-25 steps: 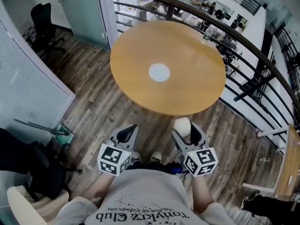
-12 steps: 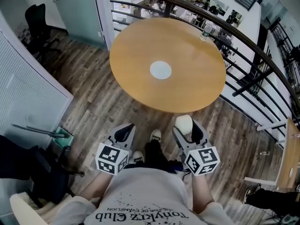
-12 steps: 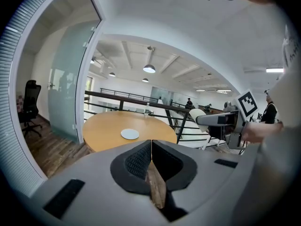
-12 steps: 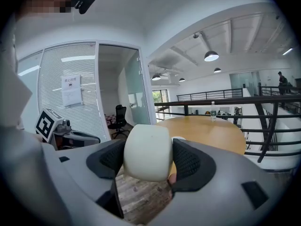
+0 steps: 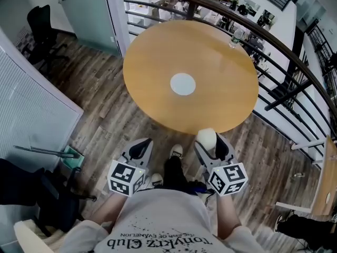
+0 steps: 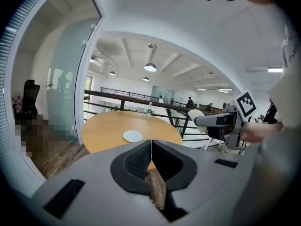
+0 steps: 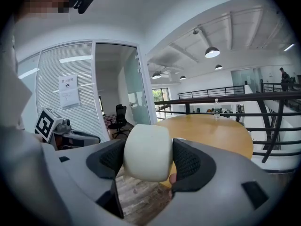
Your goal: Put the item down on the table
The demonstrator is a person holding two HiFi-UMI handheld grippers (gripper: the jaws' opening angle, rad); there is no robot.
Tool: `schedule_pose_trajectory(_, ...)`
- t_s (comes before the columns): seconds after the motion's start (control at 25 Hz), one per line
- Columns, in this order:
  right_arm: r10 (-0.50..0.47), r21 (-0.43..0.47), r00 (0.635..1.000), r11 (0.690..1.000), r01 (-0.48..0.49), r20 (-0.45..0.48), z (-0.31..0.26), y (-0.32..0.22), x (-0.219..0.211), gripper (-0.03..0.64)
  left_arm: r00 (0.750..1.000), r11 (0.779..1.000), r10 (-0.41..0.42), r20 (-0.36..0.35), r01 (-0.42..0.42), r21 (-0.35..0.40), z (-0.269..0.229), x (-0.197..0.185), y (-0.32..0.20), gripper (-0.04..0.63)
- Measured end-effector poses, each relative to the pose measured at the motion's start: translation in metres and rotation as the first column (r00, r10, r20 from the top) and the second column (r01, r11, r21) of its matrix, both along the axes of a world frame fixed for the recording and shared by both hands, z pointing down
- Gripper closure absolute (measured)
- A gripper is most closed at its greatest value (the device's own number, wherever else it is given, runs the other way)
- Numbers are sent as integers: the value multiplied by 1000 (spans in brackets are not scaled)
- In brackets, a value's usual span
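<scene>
My right gripper (image 5: 208, 143) (image 7: 147, 154) is shut on a cream-white rounded block (image 5: 206, 137) (image 7: 146, 152), held in the air just short of the near edge of a round wooden table (image 5: 152, 57) (image 7: 221, 131) (image 6: 106, 128). A white disc (image 5: 182, 84) (image 6: 132, 136) lies at the table's middle. My left gripper (image 5: 140, 149) (image 6: 151, 160) hangs level with the right one, shut, its pads touching with nothing between them. Both are over the wooden floor in front of the person's body.
A clear bottle (image 5: 234, 36) (image 7: 216, 108) stands at the table's far right edge. A dark curved railing (image 5: 274, 51) runs right behind the table. A glass partition (image 5: 84, 9) and black office chair (image 5: 42, 28) are at the left. The person's shoes (image 5: 176, 151) stand under the table's near edge.
The table and the floor have slid slightly in the head view as the person steps closer to the table. Both grippers keep their pose and the block stays clamped.
</scene>
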State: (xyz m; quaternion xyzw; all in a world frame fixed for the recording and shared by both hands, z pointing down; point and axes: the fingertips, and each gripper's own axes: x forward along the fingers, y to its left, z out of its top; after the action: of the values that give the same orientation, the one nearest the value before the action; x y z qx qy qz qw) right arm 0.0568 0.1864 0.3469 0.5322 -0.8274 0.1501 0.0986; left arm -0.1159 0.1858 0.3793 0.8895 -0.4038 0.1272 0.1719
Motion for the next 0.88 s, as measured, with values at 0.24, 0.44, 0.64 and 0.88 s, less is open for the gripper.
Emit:
schedule_pose_trajectory(0.24,-11,-9,1000,1000,11,0,2,-48,14,290,1000,1000,-12,2,12,-4,0,13,-47,571)
schedule_pose_trajectory(0.44,-37,-4,999,999,37,-2,-1,-93,33,290,999,999,-38,8,38,7,-6,32,-88,571)
schedule_pose_trajectory(0.64,-62,5,998,998,62,8,-14,-140,53,290,998,998,-65,11,65,16,-20,54,-131,571)
schedule_pose_trajectory(0.88,-93,-4,995,996,93,22,-5,-175,81,290,996,997,-80,39,79,17,-18,86,-163,571)
